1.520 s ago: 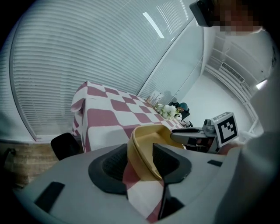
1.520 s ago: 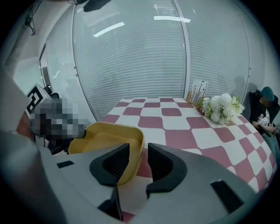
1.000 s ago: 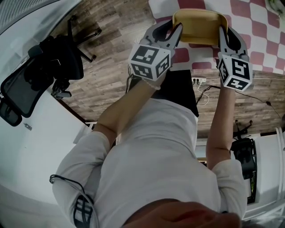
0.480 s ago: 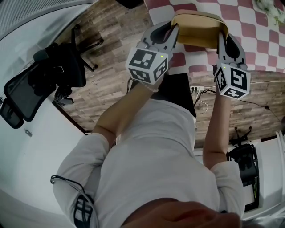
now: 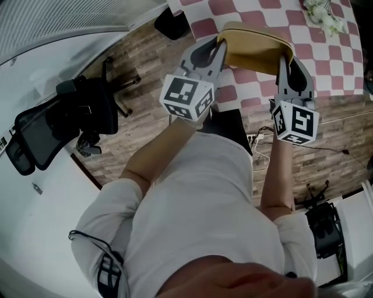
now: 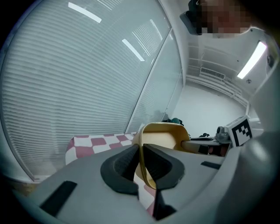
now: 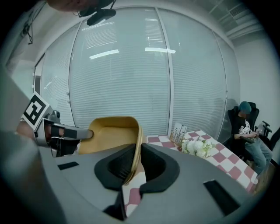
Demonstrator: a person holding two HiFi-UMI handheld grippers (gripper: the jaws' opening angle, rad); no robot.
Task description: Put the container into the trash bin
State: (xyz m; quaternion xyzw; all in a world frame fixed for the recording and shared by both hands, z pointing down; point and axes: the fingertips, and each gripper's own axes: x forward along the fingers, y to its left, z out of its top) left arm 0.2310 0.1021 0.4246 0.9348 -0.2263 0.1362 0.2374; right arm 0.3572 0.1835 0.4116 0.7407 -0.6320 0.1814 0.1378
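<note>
A tan, shallow container (image 5: 256, 46) hangs in the air above the red-and-white checked table (image 5: 326, 55), held at both ends. My left gripper (image 5: 220, 45) has the container's left rim between its pads, and its jaws are closing on it. My right gripper (image 5: 284, 63) is shut on the right rim. The left gripper view shows the thin rim of the container (image 6: 164, 140) pinched between the left gripper's (image 6: 141, 158) dark pads. In the right gripper view the container (image 7: 111, 133) sits the same way in the right gripper (image 7: 136, 161). No trash bin is in view.
White flowers (image 5: 323, 14) and a small card stand (image 7: 178, 132) are on the table. A black office chair (image 5: 64, 116) stands on the wooden floor at the left, and cables (image 5: 259, 137) lie under the table edge. A seated person (image 7: 245, 127) is at the far right.
Both grippers have risen with the container between them, so it now hangs well above the table. More of the table and floor shows in the head view.
</note>
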